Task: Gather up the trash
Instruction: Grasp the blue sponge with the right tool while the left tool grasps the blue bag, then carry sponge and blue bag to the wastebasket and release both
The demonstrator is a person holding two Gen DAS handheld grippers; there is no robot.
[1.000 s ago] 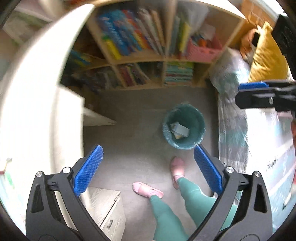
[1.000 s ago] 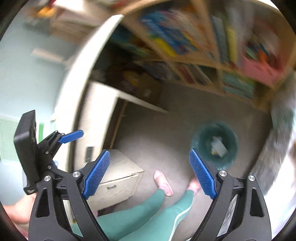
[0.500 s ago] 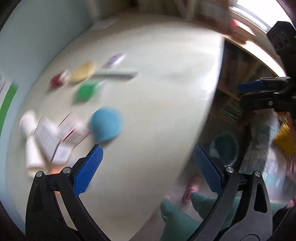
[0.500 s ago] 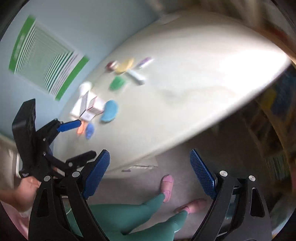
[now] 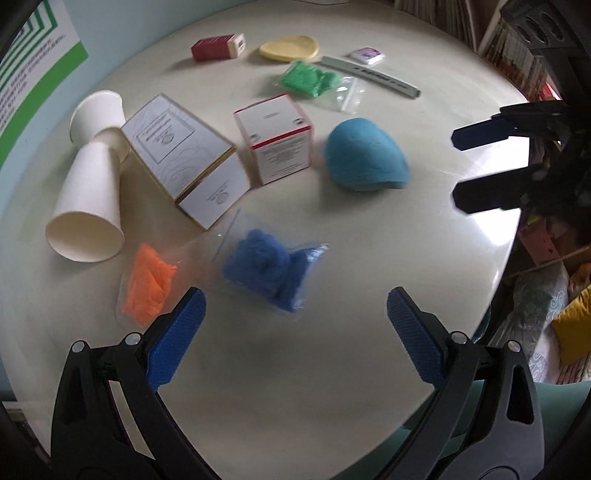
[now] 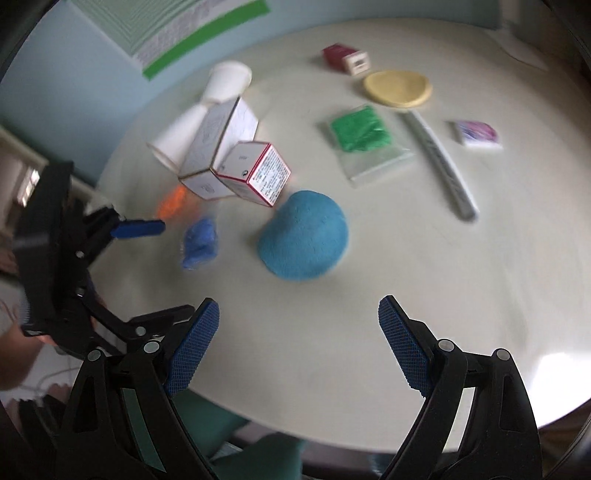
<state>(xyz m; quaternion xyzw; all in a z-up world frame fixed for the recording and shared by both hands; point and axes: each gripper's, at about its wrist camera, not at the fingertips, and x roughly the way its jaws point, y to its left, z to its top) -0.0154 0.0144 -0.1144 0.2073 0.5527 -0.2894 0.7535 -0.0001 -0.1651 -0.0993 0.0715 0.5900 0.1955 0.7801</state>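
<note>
On the round cream table (image 5: 369,369) lie a blue fluff bag (image 5: 269,273), an orange fluff bag (image 5: 147,284), a green fluff bag (image 5: 308,79), two tipped paper cups (image 5: 88,206), a white box (image 5: 184,158), a red-edged cube box (image 5: 277,136) and a teal felt lump (image 5: 365,155). My left gripper (image 5: 295,295) hangs open just in front of the blue bag, holding nothing. My right gripper (image 6: 299,301) is open and empty in front of the teal lump (image 6: 304,240). Each gripper shows at the edge of the other's view.
A yellow disc (image 5: 290,48), a grey strip (image 5: 373,77), a maroon box (image 5: 218,46) and a small purple packet (image 5: 367,55) lie at the far side. Bookshelves (image 5: 517,55) and a yellow cushion (image 5: 572,325) are right of the table. A green-striped poster (image 6: 177,33) hangs on the wall.
Both views have swung from the floor, with its teal bin and bookshelf, over to the table top with the scattered items. Both grippers have stayed open.
</note>
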